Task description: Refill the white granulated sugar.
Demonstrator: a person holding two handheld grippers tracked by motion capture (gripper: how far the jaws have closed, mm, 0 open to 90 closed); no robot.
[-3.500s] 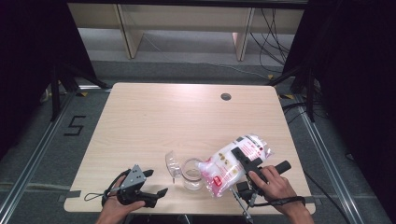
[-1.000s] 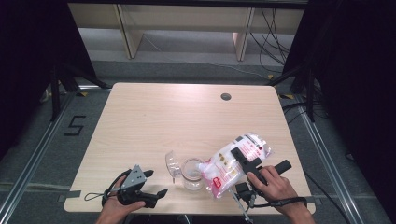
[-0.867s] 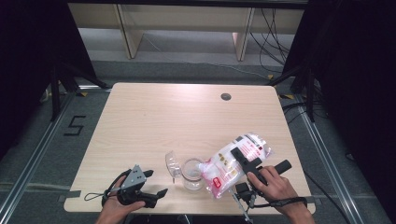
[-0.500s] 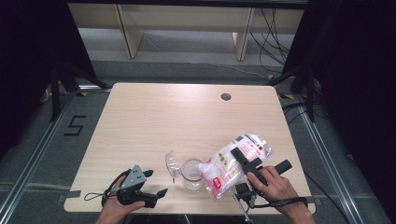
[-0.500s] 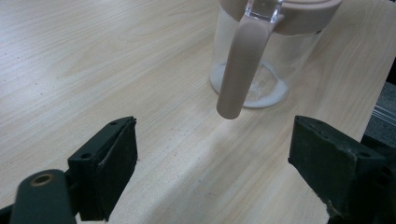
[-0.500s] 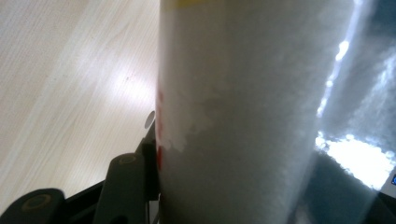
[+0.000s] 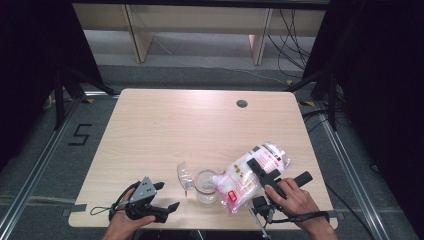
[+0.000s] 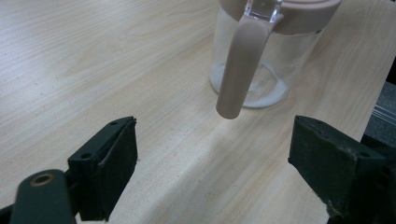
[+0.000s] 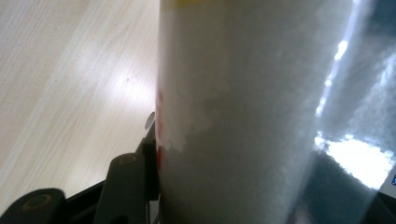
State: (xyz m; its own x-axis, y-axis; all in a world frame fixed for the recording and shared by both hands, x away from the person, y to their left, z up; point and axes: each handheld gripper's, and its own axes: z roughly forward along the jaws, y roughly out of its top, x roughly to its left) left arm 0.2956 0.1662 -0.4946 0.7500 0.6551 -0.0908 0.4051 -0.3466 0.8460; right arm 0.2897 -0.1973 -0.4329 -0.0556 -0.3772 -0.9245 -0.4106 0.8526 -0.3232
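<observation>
Mid-pour: right gripper [image 7: 260, 172] clamped on the bag of white powder [image 7: 247, 176], tipped with its lower end over the clear jar [image 7: 205, 185] near the table's [image 7: 200, 125] front edge, thin white layer already on the jar bottom. Left gripper [image 7: 162, 197] idle beside the jar, jaws wide apart on nothing, pink lid flap [image 8: 243, 65] hanging open. Next, probably: steeper tilt, mouth kept over the rim, maybe steadying the jar.

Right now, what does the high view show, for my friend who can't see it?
The right gripper tips a clear bag of white powder over a small glass jar on the wooden table. The left gripper rests open near the front edge.
</observation>
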